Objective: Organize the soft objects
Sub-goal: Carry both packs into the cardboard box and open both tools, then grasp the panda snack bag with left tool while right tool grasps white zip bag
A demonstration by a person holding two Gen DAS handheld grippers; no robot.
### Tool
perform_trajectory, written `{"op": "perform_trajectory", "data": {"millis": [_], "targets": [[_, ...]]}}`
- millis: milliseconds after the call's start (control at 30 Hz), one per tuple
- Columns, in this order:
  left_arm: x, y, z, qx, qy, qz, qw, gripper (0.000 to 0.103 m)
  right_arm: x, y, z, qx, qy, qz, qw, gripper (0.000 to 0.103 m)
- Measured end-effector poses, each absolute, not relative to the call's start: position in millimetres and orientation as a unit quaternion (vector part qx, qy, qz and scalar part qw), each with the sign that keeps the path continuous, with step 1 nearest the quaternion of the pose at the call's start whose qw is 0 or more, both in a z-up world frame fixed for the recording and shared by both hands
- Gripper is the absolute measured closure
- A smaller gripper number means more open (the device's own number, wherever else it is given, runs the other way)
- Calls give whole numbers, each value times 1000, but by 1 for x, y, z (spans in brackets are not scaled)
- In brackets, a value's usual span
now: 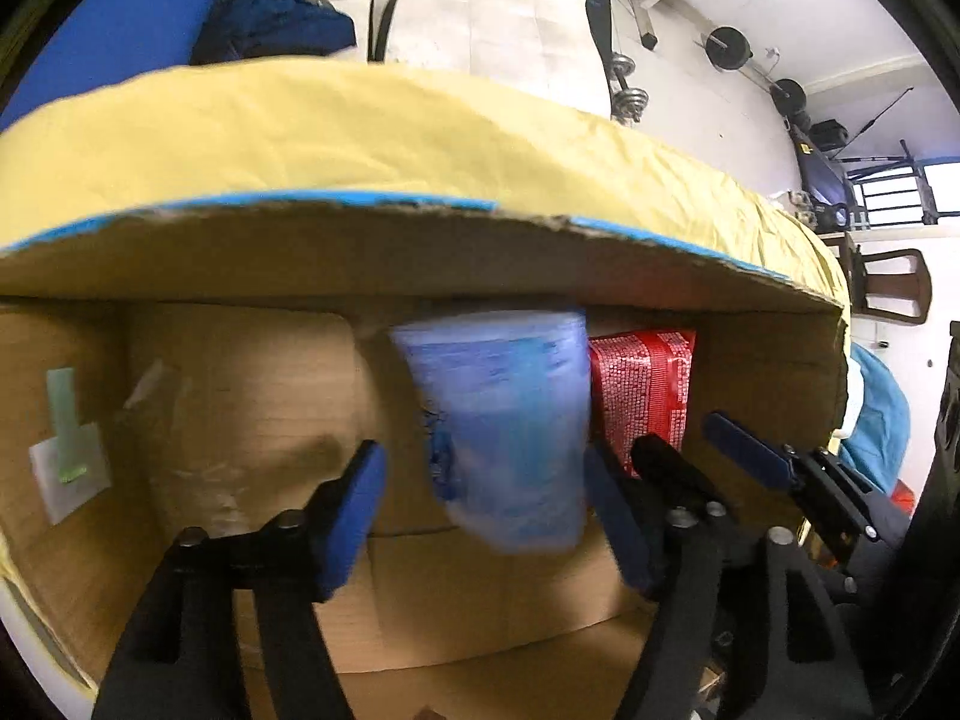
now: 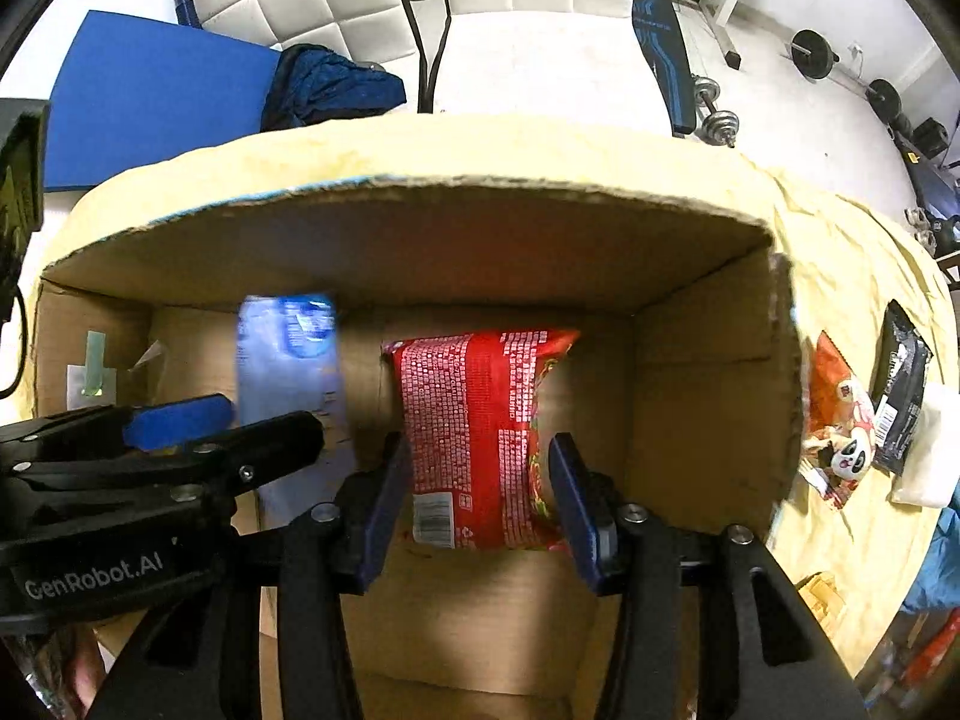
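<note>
Both grippers reach into a cardboard box [image 1: 420,264] [image 2: 708,372] on a yellow cloth. A blue soft pack [image 1: 510,426] is blurred between my left gripper's [image 1: 486,516] wide-apart blue pads, with gaps on both sides; it looks loose. It also shows in the right wrist view [image 2: 288,360]. A red noodle packet [image 2: 480,438] sits between my right gripper's [image 2: 480,498] blue pads, which press its two sides. The packet also shows in the left wrist view [image 1: 645,390], with the right gripper [image 1: 684,468] on it. The left gripper [image 2: 198,426] shows at the left of the right wrist view.
To the right of the box, an orange panda packet [image 2: 840,420], a black packet [image 2: 903,396] and a white soft item [image 2: 927,450] lie on the yellow cloth [image 2: 858,540]. A label strip [image 1: 69,444] is stuck inside the box's left wall. Gym weights stand behind.
</note>
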State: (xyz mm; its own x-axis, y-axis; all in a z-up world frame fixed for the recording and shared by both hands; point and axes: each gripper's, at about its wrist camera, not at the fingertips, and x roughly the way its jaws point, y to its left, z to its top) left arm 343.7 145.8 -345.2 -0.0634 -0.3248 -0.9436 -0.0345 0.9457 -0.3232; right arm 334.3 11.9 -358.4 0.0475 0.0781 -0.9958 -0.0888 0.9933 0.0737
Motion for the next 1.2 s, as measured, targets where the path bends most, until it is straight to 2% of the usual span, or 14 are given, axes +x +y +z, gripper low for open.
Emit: {"op": "perform_trajectory", "data": {"millis": [33, 67, 100, 167, 200, 233, 333, 400, 500, 1000, 1200], "targets": [[341, 147, -340, -125, 717, -106, 678, 22, 335, 12, -355, -3, 687, 57, 724, 51], [337, 149, -335, -128, 714, -106, 680, 19, 334, 11, -353, -2, 688, 57, 724, 46], [335, 150, -332, -129, 712, -105, 682, 16, 333, 11, -349, -3, 688, 55, 724, 34], [328, 154, -323, -126, 705, -102, 690, 10, 331, 10, -347, -5, 685, 55, 726, 24], [323, 155, -318, -117, 703, -95, 695, 3, 328, 9, -344, -7, 683, 52, 728, 24], [319, 157, -315, -109, 700, -89, 700, 1, 324, 8, -340, -6, 682, 50, 730, 24], [302, 162, -301, -97, 681, -72, 722, 0, 314, 9, -327, -17, 679, 42, 732, 17], [290, 165, -291, -93, 663, -64, 740, 0, 308, 10, -322, -25, 678, 40, 734, 7], [275, 170, -276, -88, 635, -52, 766, 0, 294, 9, -313, -20, 677, 42, 735, 1], [220, 163, -206, 0, 557, -12, 830, 0, 227, 1, -259, 3, 635, 42, 772, 0], [195, 161, -194, -12, 561, -19, 827, 0, 199, -9, -228, 13, 613, 36, 789, 0]]}}
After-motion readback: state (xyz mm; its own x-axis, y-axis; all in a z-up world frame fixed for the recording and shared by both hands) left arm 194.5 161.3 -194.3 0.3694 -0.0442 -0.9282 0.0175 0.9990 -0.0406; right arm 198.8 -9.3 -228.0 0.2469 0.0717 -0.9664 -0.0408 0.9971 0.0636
